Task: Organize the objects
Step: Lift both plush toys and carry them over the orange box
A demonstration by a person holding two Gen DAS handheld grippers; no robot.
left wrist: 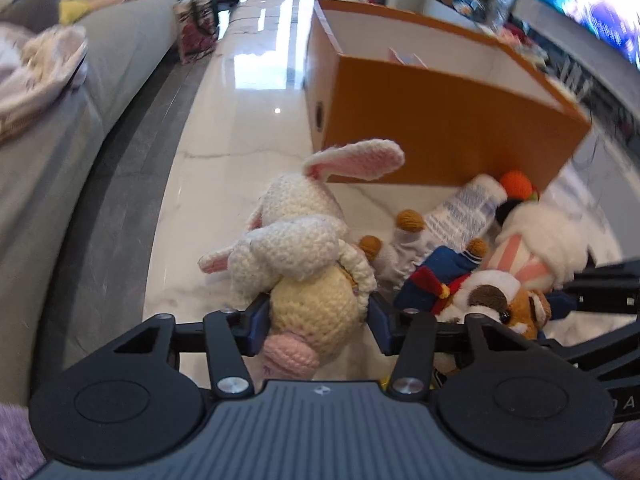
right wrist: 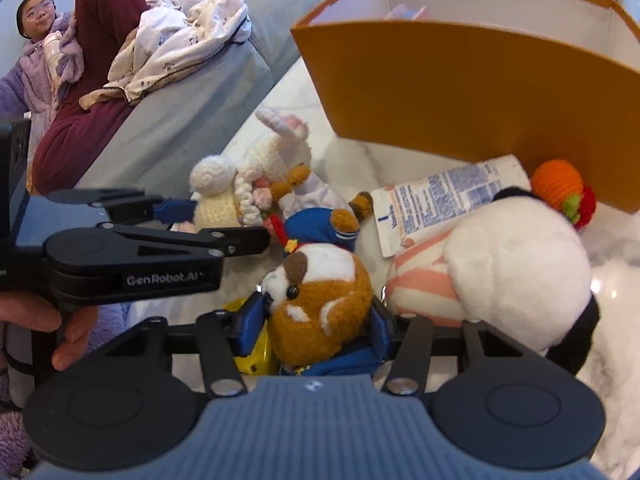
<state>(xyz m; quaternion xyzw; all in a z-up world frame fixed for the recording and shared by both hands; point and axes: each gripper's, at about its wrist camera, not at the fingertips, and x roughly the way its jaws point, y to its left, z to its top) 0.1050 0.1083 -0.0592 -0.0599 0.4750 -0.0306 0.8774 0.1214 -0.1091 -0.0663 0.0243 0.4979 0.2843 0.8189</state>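
Two grippers, both gripping: left gripper clamps the crocheted rabbit, right gripper clamps the brown-and-white plush. Both toys lie on the marble table just in front of the orange box, beside a white plush and tube

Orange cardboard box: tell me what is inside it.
The orange cardboard box stands open-topped, with white inner walls. Only a small pink and white packet shows over the front wall. The box floor and anything lower are covered by that wall.
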